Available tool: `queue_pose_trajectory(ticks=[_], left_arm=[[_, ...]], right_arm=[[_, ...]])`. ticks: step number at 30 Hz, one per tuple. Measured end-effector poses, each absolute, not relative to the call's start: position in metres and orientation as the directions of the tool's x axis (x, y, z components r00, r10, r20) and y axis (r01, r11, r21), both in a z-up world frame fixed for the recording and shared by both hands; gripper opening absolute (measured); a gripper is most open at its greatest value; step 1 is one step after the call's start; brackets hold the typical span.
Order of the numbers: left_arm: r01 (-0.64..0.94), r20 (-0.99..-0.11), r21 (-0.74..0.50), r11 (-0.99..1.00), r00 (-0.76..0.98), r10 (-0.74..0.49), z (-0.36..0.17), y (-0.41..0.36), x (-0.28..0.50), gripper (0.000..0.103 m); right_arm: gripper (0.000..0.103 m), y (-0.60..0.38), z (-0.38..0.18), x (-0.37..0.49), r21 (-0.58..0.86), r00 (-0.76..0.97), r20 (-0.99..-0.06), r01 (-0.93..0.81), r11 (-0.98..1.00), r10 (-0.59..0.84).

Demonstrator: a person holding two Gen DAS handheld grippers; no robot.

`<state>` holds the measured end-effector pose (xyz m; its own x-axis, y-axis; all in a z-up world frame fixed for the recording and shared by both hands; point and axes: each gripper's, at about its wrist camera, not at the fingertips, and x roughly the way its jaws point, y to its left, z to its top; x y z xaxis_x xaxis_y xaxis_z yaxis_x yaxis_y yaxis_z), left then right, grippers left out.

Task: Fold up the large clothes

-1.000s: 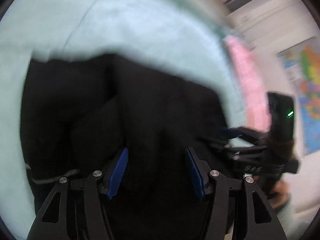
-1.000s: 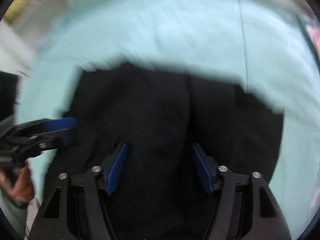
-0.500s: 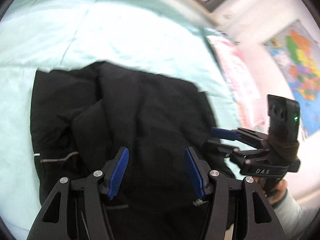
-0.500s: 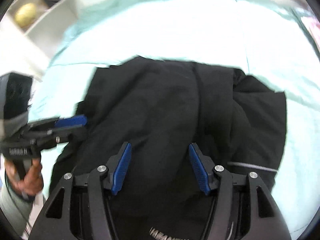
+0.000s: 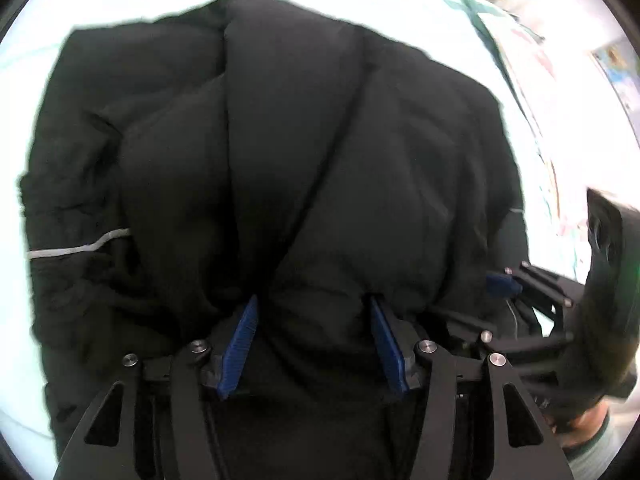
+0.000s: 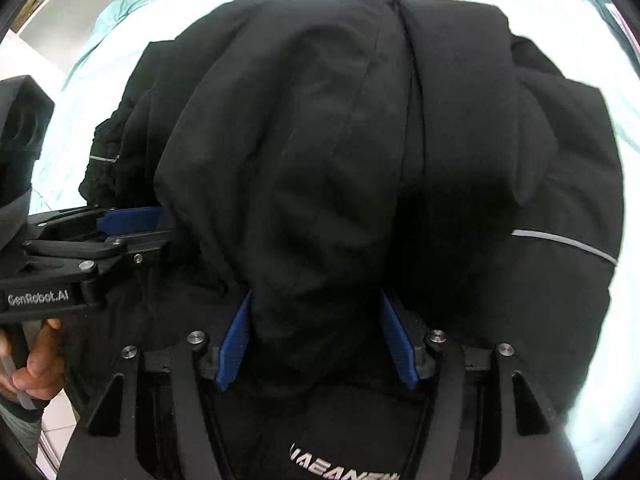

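A large black jacket (image 5: 280,140) lies bunched on a pale mint bed sheet (image 5: 24,400); it fills both views (image 6: 340,140). My left gripper (image 5: 314,308) is open, its blue pads wide apart and pushed against the jacket's near edge, with cloth bulging between them. My right gripper (image 6: 316,304) is open too, its pads either side of a thick fold of the jacket. Each gripper shows in the other's view: the right one (image 5: 504,284) at the jacket's right edge, the left one (image 6: 132,220) at its left edge.
A thin grey reflective stripe (image 5: 76,248) runs on the jacket's sleeve, and another shows in the right wrist view (image 6: 560,244). White lettering (image 6: 344,466) shows on the cloth under my right gripper. A pink patterned cloth (image 5: 532,92) lies at the bed's right. White shelves (image 6: 44,16) stand at far left.
Both grippers have moved down and forward onto the jacket, which now fills the views. Cloth now bulges between each pair of pads. The jaws stay wide apart.
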<state>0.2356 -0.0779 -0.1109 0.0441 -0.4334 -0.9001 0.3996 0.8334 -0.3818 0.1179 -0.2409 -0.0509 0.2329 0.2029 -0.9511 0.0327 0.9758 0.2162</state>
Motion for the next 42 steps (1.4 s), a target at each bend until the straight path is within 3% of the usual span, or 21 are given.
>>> queue_pose_trajectory(ticks=[4,7,12,17,21,30,33,37,40,42], left_arm=[[0.419,-0.864,-0.422,0.804,0.084,-0.497,-0.066,-0.033,0.203,0.059],[0.376,-0.874,-0.399,0.836,0.120,-0.470,-0.041,0.031,0.156,0.059],[0.193,-0.894,-0.421,0.887,0.078,-0.441,-0.063,0.126,0.106,0.059],[-0.034,-0.861,-0.506,0.862,0.080,-0.502,-0.096,0.195,0.065,0.059],[-0.104,-0.811,-0.585,0.804,0.066,-0.581,-0.117,0.187,0.063,0.059],[-0.066,-0.821,-0.571,0.819,0.034,-0.570,-0.135,0.170,0.063,0.059],[0.013,-0.801,-0.598,0.801,0.015,-0.598,-0.123,0.155,0.064,0.058],[0.096,-0.672,-0.737,0.669,0.000,-0.740,-0.093,0.132,0.069,0.057],[0.098,-0.553,-0.828,0.552,0.024,-0.833,-0.075,0.119,0.083,0.057],[0.101,-0.538,-0.837,0.537,0.020,-0.843,-0.072,0.109,0.087,0.057]], right_arm=[[0.064,-0.256,-0.019,0.091,0.258,0.288,-0.926,0.008,0.966,0.245],[0.064,-0.276,0.003,0.061,0.237,0.319,-0.921,0.008,0.972,0.222],[0.064,-0.320,0.008,0.000,0.173,0.293,-0.946,0.094,0.980,0.138],[0.064,-0.384,-0.010,-0.059,0.231,0.263,-0.951,0.247,0.941,0.164],[0.064,-0.401,-0.028,-0.084,0.274,0.234,-0.950,0.321,0.906,0.204],[0.064,-0.395,-0.050,-0.116,0.235,0.124,-0.971,0.331,0.914,0.205],[0.064,-0.394,-0.061,-0.131,0.243,0.096,-0.970,0.364,0.899,0.223],[0.064,-0.384,-0.077,-0.139,0.320,0.084,-0.946,0.390,0.863,0.313],[0.046,-0.377,-0.059,-0.136,0.440,0.178,-0.898,0.358,0.823,0.403],[0.046,-0.377,-0.034,-0.132,0.521,0.285,-0.849,0.319,0.792,0.444]])
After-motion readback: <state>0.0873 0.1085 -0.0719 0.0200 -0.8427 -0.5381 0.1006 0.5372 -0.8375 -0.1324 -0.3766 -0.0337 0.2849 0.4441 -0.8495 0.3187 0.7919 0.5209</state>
